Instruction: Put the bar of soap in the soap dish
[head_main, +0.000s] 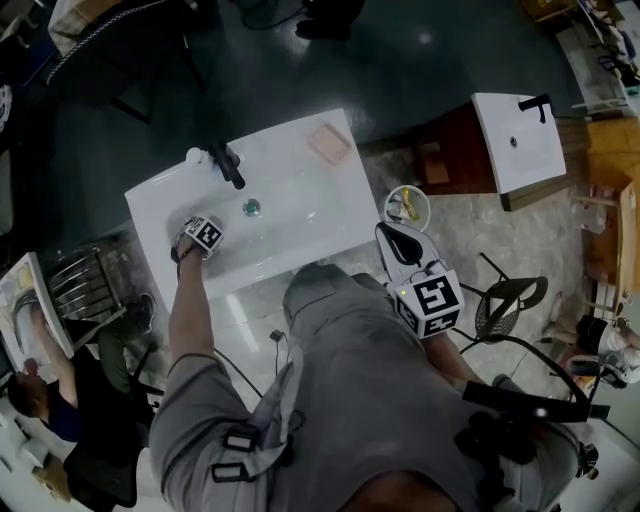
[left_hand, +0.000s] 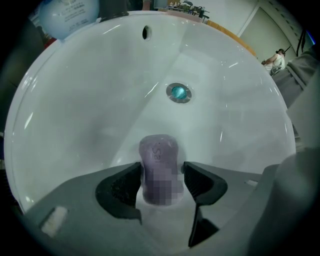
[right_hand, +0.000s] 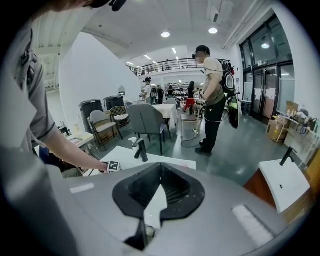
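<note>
A purple bar of soap (left_hand: 159, 155) lies between the jaws of my left gripper (left_hand: 161, 172), low inside the white sink basin (left_hand: 90, 100). Both pads press its sides, so the gripper is shut on it. In the head view that gripper (head_main: 203, 234) is over the basin's left part. The pink soap dish (head_main: 328, 143) sits on the sink's far right corner, well away from the soap. My right gripper (head_main: 405, 245) hangs shut and holding nothing off the sink's right side, its jaws (right_hand: 160, 170) closed tip to tip.
A black faucet (head_main: 228, 165) and a white bottle (head_main: 196, 156) stand at the sink's back edge, with the drain (left_hand: 178, 93) ahead of the soap. Close to the right gripper is a round bowl (head_main: 407, 207). A second sink (head_main: 518, 140) stands at far right, with chairs and people around.
</note>
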